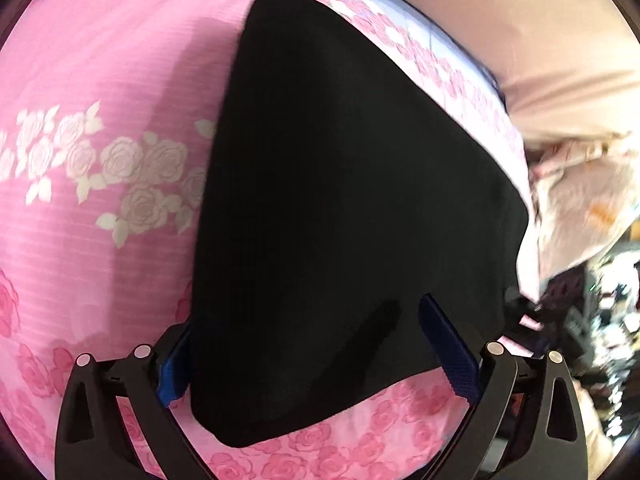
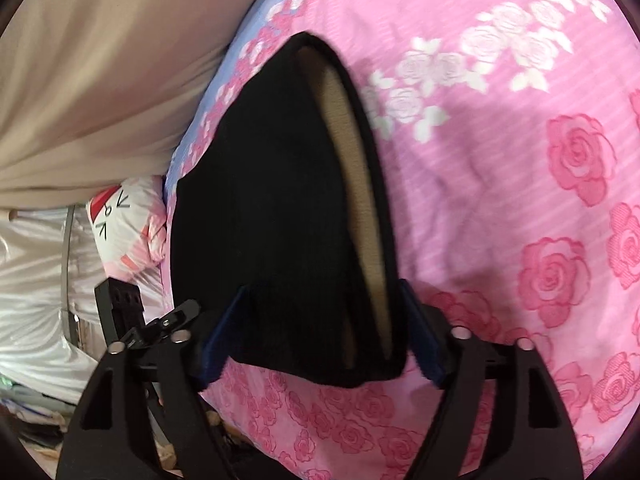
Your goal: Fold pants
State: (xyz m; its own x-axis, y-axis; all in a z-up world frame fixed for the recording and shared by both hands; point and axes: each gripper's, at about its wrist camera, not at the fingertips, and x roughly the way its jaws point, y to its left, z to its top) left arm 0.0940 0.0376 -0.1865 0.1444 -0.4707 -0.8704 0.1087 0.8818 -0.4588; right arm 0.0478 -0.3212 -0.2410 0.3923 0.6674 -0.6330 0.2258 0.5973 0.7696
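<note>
One pair of black pants (image 1: 340,200), folded into a compact, roughly triangular bundle, lay on a bed covered by a pink bedspread (image 1: 100,80) printed with white and darker pink roses. In the left wrist view the bundle reached close to the bed's blue-striped edge, beyond which a beige fabric (image 1: 540,40) rose. The left hand-held gripper (image 1: 320,356) stood with its jaws spread wide, the blue-padded fingers (image 1: 452,356) to either side of the near end of the pants; the left pad sat at the cloth's edge, and whether it pressed could not be told. The right hand-held gripper (image 2: 320,340) also stood wide, its blue pads flanking the near end of the bundle without visibly clamping it. In the right wrist view the pants showed a tan lining (image 2: 360,184) between black layers along the side away from the bed's edge. A white and pink pillow (image 2: 124,224) with a red patch and black marks lay just off that bed edge, beside shiny white material (image 2: 36,280).
</note>
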